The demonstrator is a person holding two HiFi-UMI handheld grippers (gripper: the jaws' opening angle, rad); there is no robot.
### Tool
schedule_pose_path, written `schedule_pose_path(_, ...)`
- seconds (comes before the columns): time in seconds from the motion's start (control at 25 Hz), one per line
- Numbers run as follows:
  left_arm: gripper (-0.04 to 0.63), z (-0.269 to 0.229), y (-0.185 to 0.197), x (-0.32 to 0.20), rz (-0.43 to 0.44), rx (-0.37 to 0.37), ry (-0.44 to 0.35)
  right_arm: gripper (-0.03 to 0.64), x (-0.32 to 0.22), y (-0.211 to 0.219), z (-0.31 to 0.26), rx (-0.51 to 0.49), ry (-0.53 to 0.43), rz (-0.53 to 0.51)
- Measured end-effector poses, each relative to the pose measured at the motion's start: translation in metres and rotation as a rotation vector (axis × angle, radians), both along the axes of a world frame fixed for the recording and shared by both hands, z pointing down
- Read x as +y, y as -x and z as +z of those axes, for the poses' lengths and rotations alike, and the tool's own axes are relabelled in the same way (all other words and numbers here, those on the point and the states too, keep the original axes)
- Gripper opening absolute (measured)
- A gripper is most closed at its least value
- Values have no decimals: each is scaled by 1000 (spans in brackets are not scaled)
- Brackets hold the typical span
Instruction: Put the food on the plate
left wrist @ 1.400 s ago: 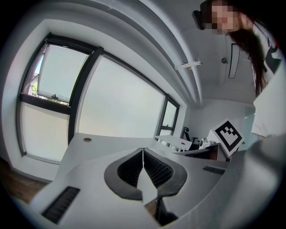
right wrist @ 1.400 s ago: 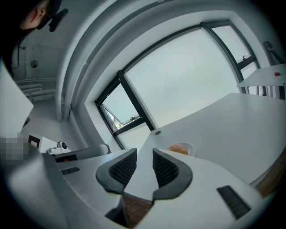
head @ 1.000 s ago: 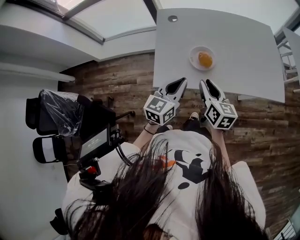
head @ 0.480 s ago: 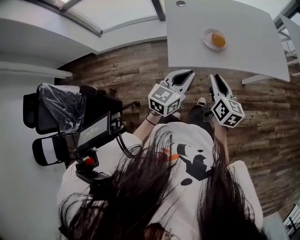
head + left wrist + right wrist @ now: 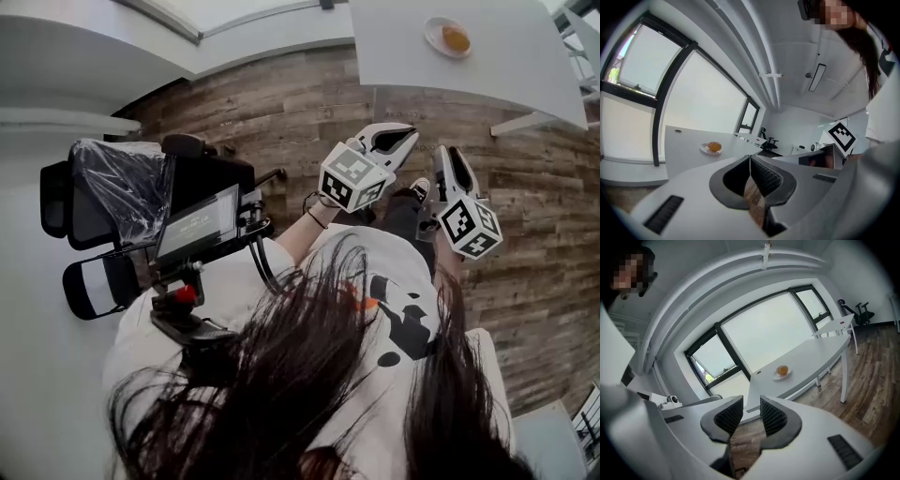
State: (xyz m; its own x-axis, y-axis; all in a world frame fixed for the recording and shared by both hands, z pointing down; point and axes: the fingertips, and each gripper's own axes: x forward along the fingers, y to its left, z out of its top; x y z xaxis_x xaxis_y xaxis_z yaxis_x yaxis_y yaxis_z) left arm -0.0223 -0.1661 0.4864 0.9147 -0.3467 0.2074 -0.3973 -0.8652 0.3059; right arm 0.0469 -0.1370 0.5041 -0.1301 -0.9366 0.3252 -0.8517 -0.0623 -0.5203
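1. Round orange food (image 5: 457,38) is sitting on a small white round plate (image 5: 432,31) on the smooth white table (image 5: 511,70), well apart from both grippers.
2. Left gripper (image 5: 411,134): ribbed black pads are meeting at the tips and gripping nothing. It is hanging over the wood-plank floor (image 5: 281,122).
3. Right gripper (image 5: 455,153): pads are sitting closed to a thin slit, empty, and it is pointing slightly down toward the table.

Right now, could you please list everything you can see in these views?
floor: one, brown wood planks, underfoot
table: one, white, on the floor ahead
windows: several, dark-framed, behind the table
plate: one, white, on the table
food: one piece, orange, on the plate
monitor rig: one, black, at the person's left
left tongs: one, white and black, above the floor, shut, empty
right tongs: one, white and black, above the floor, closed to a slim gap, empty
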Motion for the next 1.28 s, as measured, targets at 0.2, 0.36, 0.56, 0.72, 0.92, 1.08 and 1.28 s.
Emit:
schedule_pose_path(0.2, 6, -5, -4, 23, 21, 11, -1, 118, 24, 5, -4, 11, -3, -2)
schedule_pose_path(0.36, 6, -6, -3, 45, 21, 1, -3, 118, 39, 5, -6, 4, -11, -4)
schedule_pose_path(0.56, 6, -13, 2, 79, -22, 3, -18, 118, 71, 10, -11, 3, -29, -44)
schedule_pose_path(0.72, 6, -15, 1, 116, -69, 1, -28, 118, 109, 7, -9, 3, -32, -86)
schedule_pose_path(0.92, 6, -15, 4, 171, -118, 4, -23, 118, 160, 7, -11, 3, -39, -131)
schedule_pose_path(1.08, 6, -9, 3, 219, -139, -5, -19, 118, 200, 6, -10, 0, -45, -166)
schedule_pose_path(1.28, 6, -12, -1, 289, -169, -9, -48, 118, 266, 3, -14, -3, -80, -198)
